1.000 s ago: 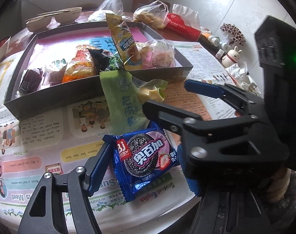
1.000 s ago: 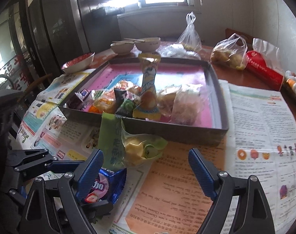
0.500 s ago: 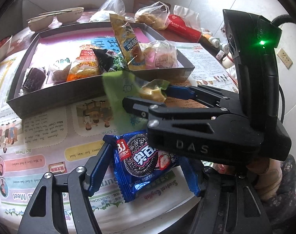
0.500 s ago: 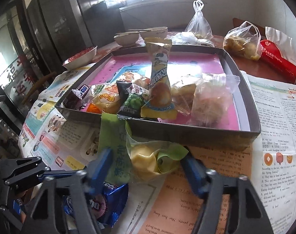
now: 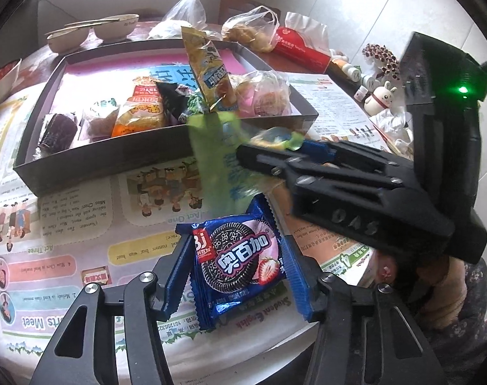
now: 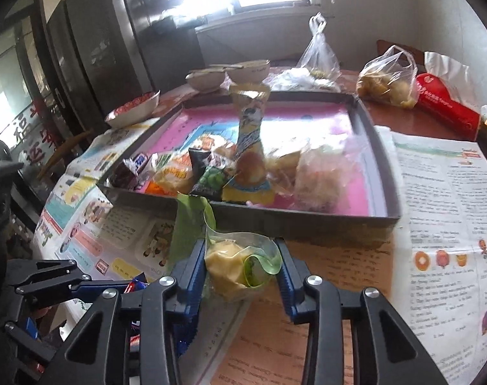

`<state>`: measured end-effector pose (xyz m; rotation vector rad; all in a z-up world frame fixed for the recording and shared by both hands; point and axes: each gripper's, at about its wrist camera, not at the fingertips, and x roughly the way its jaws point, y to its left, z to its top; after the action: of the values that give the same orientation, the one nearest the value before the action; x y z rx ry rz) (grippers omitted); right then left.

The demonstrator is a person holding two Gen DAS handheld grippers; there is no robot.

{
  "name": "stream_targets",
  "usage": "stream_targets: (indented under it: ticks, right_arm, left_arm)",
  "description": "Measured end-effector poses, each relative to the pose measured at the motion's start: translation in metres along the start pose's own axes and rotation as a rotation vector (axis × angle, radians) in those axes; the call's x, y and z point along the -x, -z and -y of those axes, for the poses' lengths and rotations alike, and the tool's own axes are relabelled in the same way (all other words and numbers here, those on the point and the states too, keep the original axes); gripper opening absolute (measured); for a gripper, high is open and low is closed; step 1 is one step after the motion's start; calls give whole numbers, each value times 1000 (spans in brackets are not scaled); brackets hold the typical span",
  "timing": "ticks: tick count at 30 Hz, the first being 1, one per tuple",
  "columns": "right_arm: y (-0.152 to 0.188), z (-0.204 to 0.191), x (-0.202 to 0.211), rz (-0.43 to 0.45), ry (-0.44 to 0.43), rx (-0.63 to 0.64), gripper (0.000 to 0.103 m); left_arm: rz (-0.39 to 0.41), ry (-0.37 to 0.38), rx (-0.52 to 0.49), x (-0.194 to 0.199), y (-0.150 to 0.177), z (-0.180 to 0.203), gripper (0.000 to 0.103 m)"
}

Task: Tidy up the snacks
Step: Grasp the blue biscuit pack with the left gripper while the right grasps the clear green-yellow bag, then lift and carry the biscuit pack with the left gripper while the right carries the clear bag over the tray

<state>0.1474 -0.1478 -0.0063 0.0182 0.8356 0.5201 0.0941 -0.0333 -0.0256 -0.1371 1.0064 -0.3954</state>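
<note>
Pickup step: right gripper fingers just closing, clamped on green-wrapped pastry; left gripper fingers closing against blue cookie pack. Next: lift both, carry over tray wall.

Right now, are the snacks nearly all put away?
Nearly. Most snacks already sit in the tray. Two are left on the paper outside it: the blue cookie pack, with the left gripper closing on it, and the green cake pack, which the right gripper has just squeezed.
</note>
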Motion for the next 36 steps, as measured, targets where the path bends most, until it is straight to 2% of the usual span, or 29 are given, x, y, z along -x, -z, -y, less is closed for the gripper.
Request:
stream_targets:
  ticks: [10,20,27,36]
  right_arm:
    - [-20,12,37,118,48,-27,40]
    - [-37,22,50,185,68,-55,40]
    - [-46,26,49,202,64,-62,40]
    - [-57,29,39,203,67,-60,40]
  left_arm:
    - [72,-8,18,26,-7,-5,56]
    - [174,-48,75,53,-33,-32,56]
    - [225,-78,116,61,-57,-52,56]
    - [263,-158,173,61,-82,-84,56]
